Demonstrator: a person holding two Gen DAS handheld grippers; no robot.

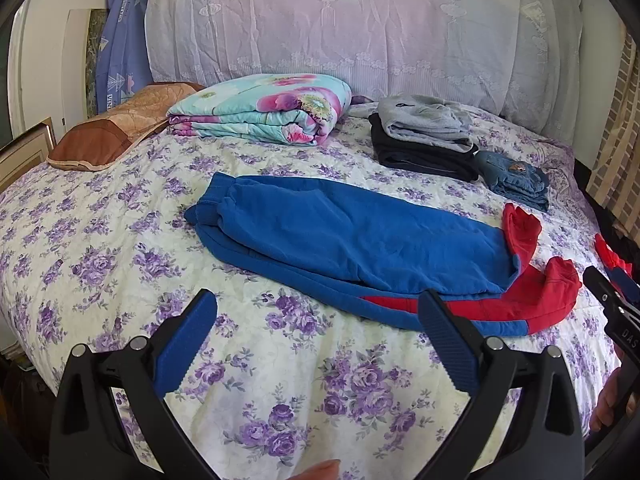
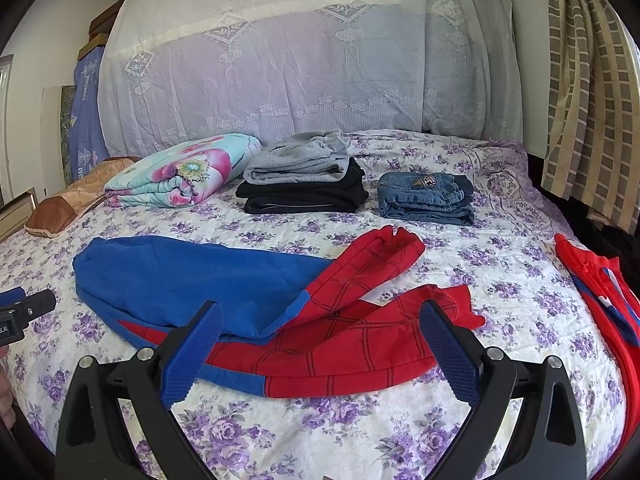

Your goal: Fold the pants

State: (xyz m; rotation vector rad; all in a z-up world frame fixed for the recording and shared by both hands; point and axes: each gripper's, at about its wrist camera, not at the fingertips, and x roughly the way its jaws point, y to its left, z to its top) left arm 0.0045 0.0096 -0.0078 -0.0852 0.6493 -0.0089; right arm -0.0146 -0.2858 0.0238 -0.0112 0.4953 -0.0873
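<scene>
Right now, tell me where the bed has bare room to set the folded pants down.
Bare bedspread runs along the near edge, between the blue and red pants and the open grippers. Another free patch lies right of the jeans, short of the red garment. The back is crowded: floral quilt, grey and black stack, jeans.

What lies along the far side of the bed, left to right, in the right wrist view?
Brown pillow → floral quilt → grey garment on black pants → folded jeans.
</scene>
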